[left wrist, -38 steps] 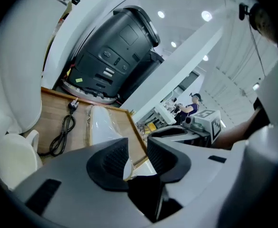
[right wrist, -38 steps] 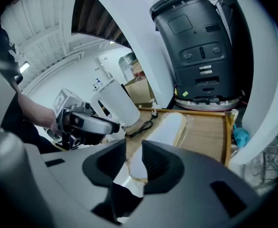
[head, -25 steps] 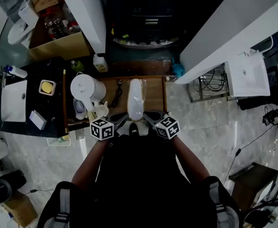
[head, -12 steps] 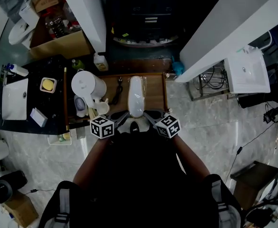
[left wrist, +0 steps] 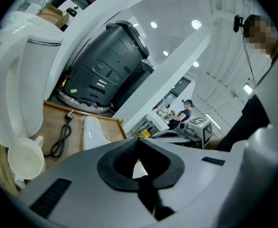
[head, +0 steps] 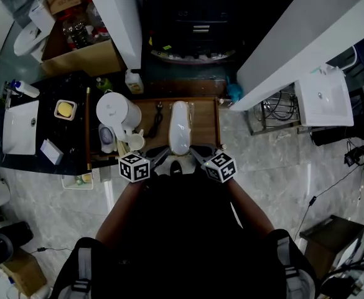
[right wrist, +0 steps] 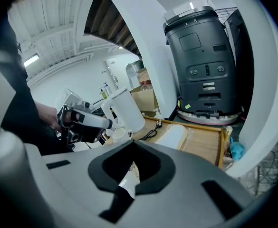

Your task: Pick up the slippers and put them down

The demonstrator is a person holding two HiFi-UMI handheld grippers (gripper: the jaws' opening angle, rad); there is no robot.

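The jaws of the left gripper (head: 159, 159) and the right gripper (head: 196, 156) are pressed together, with nothing seen pinched. The wrapped white slippers (head: 180, 128) lie just above them on the wooden tabletop (head: 206, 127), lengthwise up the frame and equally near both.

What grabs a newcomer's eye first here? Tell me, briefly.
A long white plastic-wrapped slipper lies in the middle of the brown wooden tray, with the left gripper and right gripper, jaws shut, pointing at its near end. Left of it are a tall white jug and a coiled black power cord; a bulky dark grey machine looms behind.
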